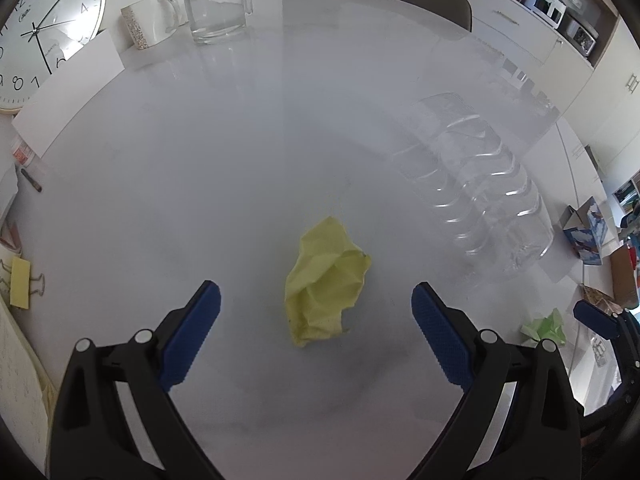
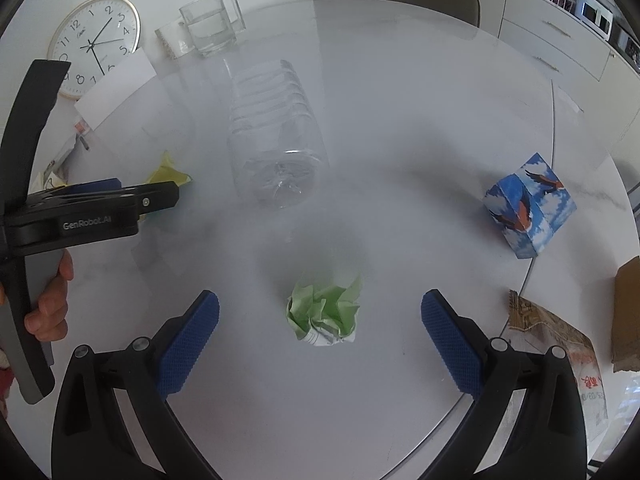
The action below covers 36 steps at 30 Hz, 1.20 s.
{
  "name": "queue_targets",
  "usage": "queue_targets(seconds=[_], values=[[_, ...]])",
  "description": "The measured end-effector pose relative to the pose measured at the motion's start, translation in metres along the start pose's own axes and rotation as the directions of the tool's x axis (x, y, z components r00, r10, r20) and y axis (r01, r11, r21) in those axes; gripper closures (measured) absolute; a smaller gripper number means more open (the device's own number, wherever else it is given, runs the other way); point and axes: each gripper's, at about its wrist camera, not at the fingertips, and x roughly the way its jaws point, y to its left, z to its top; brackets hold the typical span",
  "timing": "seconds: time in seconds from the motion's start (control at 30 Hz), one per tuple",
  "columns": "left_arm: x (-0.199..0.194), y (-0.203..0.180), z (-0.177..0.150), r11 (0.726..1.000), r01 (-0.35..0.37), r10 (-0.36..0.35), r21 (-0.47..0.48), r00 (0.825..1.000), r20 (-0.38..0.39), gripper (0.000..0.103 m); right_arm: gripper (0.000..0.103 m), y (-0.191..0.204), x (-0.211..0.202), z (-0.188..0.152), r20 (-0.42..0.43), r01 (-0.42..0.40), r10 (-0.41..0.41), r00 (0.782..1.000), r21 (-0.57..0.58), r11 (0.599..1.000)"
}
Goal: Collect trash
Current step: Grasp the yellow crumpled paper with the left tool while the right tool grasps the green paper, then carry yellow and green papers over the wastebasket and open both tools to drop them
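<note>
Both pairs of fingers spread apart, empty: left gripper [image 1: 316, 312] brackets yellow paper wad [image 1: 325, 284], right gripper [image 2: 320, 320] brackets green wad [image 2: 325, 310], both on tabletop [image 2: 400, 120].

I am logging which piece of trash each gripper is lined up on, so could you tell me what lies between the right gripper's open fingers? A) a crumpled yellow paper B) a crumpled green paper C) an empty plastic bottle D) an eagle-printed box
B: in the right wrist view the crumpled green paper lies on the white table between the open right gripper fingers, untouched.
</note>
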Motion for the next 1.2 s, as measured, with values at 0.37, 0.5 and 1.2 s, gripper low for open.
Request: queue_targets(seconds=[0.37,0.5,1.2], values=[[0.012,0.003,0.001,0.999,-0.052,0.051,0.002,0.999,0.002,0.049,0.025,0.005,0.01,-0.001,-0.009,-0.004,0.004,1.0,-0.027,1.0],[0.01,0.003,0.0,0.999,-0.04,0.04,0.014,0.999,0.002,0.069,0.036,0.01,0.014,-0.001,-0.017,0.0,-0.001,1.0,-0.049,0.999],[-0.077,-0.015,-0.039,1.0,0.024,-0.025,0.014,0.999,0.043,0.069,0.071,0.002,-0.058,-0.023,0.056,-0.046,0.048,0.997,-0.035,0.998]])
